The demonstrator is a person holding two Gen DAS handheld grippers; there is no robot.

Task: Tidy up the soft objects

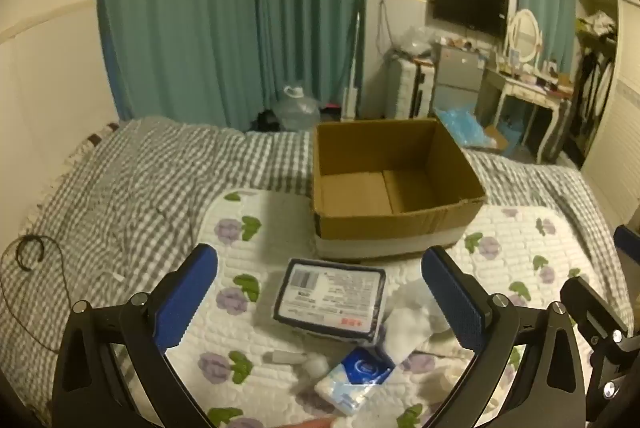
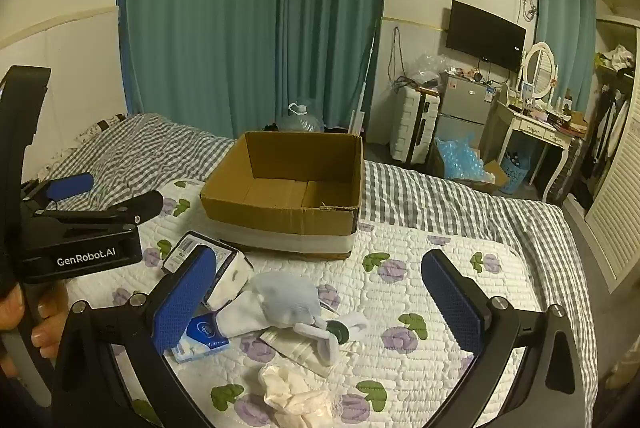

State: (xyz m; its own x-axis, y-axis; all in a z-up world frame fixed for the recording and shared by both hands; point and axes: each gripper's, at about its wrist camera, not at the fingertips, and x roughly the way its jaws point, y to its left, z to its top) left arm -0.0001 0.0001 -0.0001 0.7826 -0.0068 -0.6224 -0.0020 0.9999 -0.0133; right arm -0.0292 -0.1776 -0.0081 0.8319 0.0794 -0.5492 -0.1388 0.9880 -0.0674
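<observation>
On the far left a grey-and-white checked bedspread (image 1: 132, 180) is covering the bed, with a thin dark cable (image 1: 30, 252) curling on it near the edge. Over it a white quilted mat printed with purple flowers (image 2: 420, 268) is lying, and the soft things are sitting in a loose heap on that mat, just in front of the box. The left gripper (image 1: 320, 302) is hovering above the mat with its blue-padded jaws standing wide and nothing between the pads; a hand (image 2: 24, 312) is gripping its handle. Below and between its fingers a dark-edged pack with a white printed label (image 1: 330, 298) is lying flat, and nearer the camera a small blue-and-white tissue packet (image 1: 354, 380) is resting beside it. Behind the pack an open, empty cardboard box (image 2: 288, 188) is sitting on the mat. Further right, pale grey and white socks (image 2: 280, 302) are lying crumpled together, touching one another, and a cream fabric bundle (image 2: 296, 394) is sitting closer to the lens. The right gripper (image 2: 320, 302) is hanging over these socks, its jaws also spread wide and holding nothing.
</observation>
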